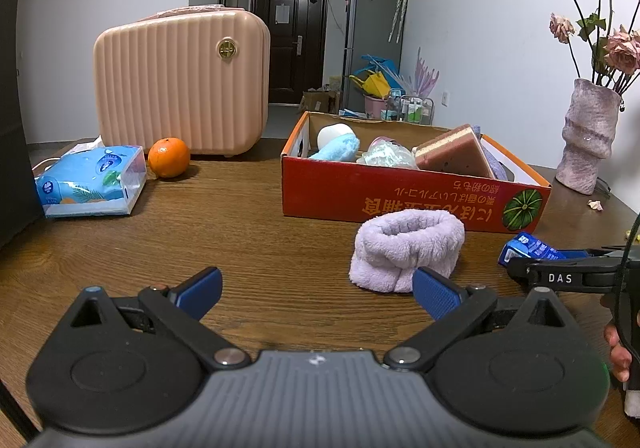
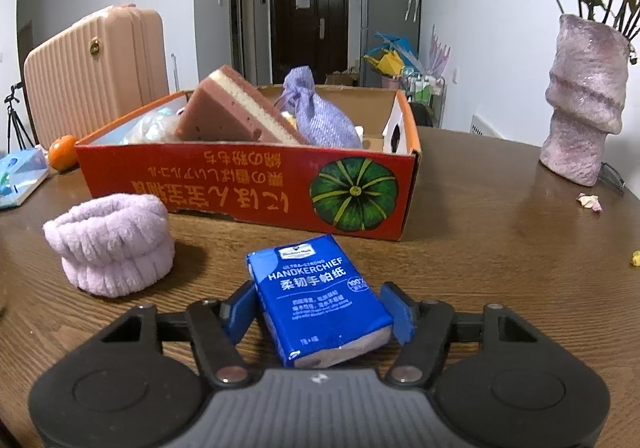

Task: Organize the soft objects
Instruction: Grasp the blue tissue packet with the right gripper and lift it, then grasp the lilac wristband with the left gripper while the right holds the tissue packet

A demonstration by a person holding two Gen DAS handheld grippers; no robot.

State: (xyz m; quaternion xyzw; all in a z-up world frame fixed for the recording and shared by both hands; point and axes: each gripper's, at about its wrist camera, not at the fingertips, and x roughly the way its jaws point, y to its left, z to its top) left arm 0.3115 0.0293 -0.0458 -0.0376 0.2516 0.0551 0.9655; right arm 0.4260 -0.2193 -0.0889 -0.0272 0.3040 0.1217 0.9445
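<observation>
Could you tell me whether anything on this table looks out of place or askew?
Yes: the pink-and-cream layered sponge block leans tilted in the red cardboard box, poking above its rim. The box's printing reads upside down. A fallen dried petal lies on the wooden table near the textured pink vase.

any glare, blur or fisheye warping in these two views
Left wrist view: sharp; fisheye darkens the corners and bows the case; soft sheen on the table. Right wrist view: glare on the table beside the vase; tissue pack print readable between the right gripper jaws; walls lean inward.
</observation>
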